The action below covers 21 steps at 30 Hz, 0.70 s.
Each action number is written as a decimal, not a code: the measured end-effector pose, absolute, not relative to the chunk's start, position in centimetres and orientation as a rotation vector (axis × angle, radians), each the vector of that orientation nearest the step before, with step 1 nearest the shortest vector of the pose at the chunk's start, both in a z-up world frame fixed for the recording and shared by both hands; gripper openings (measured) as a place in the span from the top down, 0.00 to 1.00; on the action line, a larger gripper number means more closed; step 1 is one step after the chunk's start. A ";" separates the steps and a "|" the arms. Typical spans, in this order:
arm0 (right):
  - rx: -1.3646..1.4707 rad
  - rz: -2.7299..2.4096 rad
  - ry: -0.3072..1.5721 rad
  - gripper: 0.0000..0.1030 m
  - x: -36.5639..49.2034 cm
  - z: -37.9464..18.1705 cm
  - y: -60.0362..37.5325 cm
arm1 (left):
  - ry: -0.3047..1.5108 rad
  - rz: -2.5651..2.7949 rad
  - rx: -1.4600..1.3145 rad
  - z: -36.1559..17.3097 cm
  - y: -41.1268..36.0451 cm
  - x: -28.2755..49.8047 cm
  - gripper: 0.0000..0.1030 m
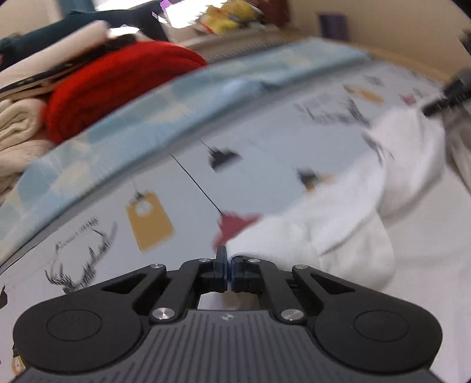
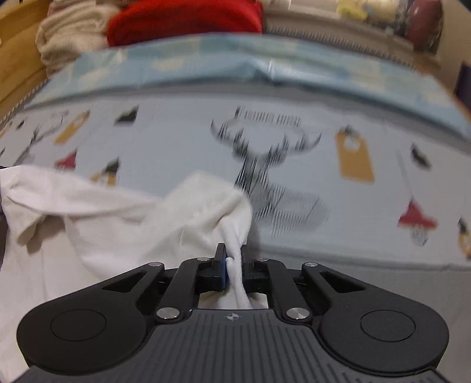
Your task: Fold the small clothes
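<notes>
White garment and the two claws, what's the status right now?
Left claw shut on white garment edge. Right claw shut on its bunched fabric. Garment slung between them over printed sheet. Nothing in the way.

Item count: one white garment (image 2: pixel 123 212), one printed bed sheet (image 2: pixel 182 141), one pale blue blanket (image 2: pixel 206 64) across the upper frame, one red folded textile (image 2: pixel 182 20) at top, one cream towel stack (image 2: pixel 70 32) upper left, two tongs (image 1: pixel 229 265) (image 2: pixel 234 265).

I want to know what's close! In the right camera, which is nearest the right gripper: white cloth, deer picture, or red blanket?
1. White cloth: pinched in the right gripper.
2. Deer picture: just ahead, on the printed sheet.
3. Red blanket: far back, top left.
</notes>
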State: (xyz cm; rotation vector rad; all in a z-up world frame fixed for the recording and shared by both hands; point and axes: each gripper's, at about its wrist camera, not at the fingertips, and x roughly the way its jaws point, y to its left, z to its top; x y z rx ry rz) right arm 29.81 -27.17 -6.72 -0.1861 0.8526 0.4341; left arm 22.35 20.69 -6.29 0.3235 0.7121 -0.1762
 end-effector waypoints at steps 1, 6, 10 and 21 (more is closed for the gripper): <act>-0.179 0.419 0.817 0.93 30.1 -5.8 -27.1 | 0.705 -0.146 0.292 -5.9 20.9 23.3 0.98; -0.203 0.274 0.565 0.93 31.8 -2.4 -26.0 | 0.704 0.163 -0.001 -4.9 23.3 29.2 0.93; -0.285 0.048 0.456 0.78 34.6 -4.2 -24.2 | 0.803 0.272 -0.200 -5.9 25.0 31.6 0.71; -0.392 0.147 0.700 0.61 35.6 -10.2 -24.6 | 0.910 -0.027 -0.158 -8.1 20.2 31.4 0.54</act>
